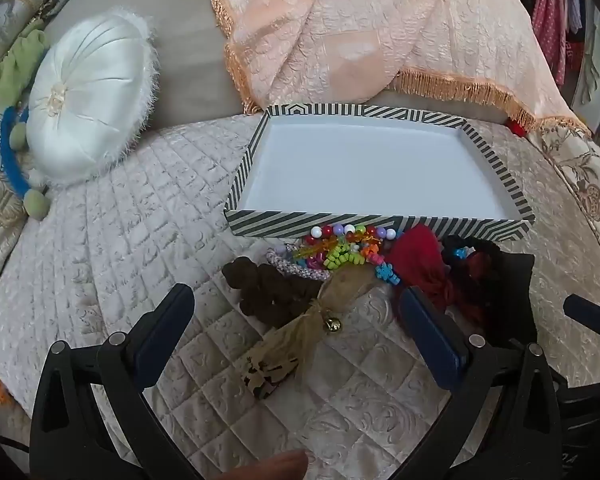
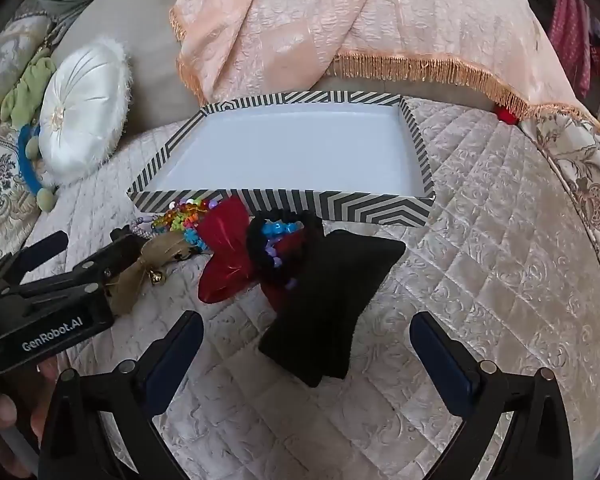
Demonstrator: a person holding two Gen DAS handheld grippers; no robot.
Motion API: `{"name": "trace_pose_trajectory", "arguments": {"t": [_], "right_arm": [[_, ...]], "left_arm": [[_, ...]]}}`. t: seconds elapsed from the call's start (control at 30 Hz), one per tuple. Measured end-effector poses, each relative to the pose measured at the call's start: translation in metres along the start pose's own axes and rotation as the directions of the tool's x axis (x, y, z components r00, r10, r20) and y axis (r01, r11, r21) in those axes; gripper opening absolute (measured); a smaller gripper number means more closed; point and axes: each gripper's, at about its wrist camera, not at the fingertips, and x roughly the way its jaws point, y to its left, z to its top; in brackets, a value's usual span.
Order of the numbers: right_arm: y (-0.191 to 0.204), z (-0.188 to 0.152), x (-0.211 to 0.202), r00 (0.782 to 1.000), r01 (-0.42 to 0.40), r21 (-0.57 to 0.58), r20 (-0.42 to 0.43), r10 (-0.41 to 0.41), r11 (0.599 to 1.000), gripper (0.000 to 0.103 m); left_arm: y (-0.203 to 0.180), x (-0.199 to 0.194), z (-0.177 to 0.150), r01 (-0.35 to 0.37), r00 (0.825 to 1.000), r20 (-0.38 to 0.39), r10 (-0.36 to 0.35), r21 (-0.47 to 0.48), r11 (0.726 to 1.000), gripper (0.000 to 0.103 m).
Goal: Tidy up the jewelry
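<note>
Both my grippers spread wide, nothing held. Left gripper [image 1: 296, 312] hangs over the quilted bedspread [image 1: 100, 280], tilted down at the near end of the pile — the gold mesh bow with a small bell [image 1: 320, 320] lies between its fingers, untouched, and a brown scrunchie [image 1: 260, 288] sits just past the left fingertip. Right gripper [image 2: 306, 338] hovers over the black velvet pad [image 2: 332, 304], whose near end lies between the fingers, pads clear of it. Jewelry is all outside the striped box lid [image 1: 260, 160], heaped against its near wall: coloured bead bracelets [image 1: 340, 244], a silver braided band [image 1: 296, 268], a red fabric bow [image 2: 224, 256], a black scrunchie [image 2: 260, 236] with blue beads inside its ring. The lid's white inside has nothing in it. Round white satin cushion [image 1: 84, 100] well off to the left, peach fringed throw [image 1: 360, 32] behind the lid.
</note>
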Motion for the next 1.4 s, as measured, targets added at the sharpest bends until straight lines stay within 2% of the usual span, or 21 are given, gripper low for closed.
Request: {"name": "trace_pose_trajectory", "arguments": {"t": [0.03, 0.17, 0.23, 0.33, 1.4], "right_arm": [[0.001, 0.000, -0.001, 1.000, 0.011, -0.015, 0.000, -0.011, 1.000, 0.103], [0.008, 0.004, -0.001, 0.999, 0.039, -0.061, -0.019, -0.040, 0.997, 0.103], [0.010, -0.001, 0.001, 0.999, 0.046, -0.039, 0.000, -0.046, 0.998, 0.103], [0.004, -0.002, 0.002, 0.999, 0.032, -0.027, 0.001, -0.032, 0.999, 0.103], [0.003, -0.001, 0.003, 0.998, 0.064, -0.040, -0.007, -0.065, 0.997, 0.103]], "left_arm": [[0.003, 0.003, 0.001, 0.037, 0.999, -0.038, -0.038, -0.011, 0.999, 0.103], [0.009, 0.005, 0.002, 0.039, 0.998, -0.047, -0.040, -0.010, 0.999, 0.103], [0.011, 0.007, 0.004, 0.035, 0.998, -0.053, -0.036, -0.007, 0.999, 0.103], [0.005, 0.008, 0.000, 0.018, 0.999, -0.045, -0.018, 0.001, 1.000, 0.103], [0.004, 0.011, -0.002, 0.032, 0.998, -0.049, -0.032, 0.003, 0.999, 0.103]]}}
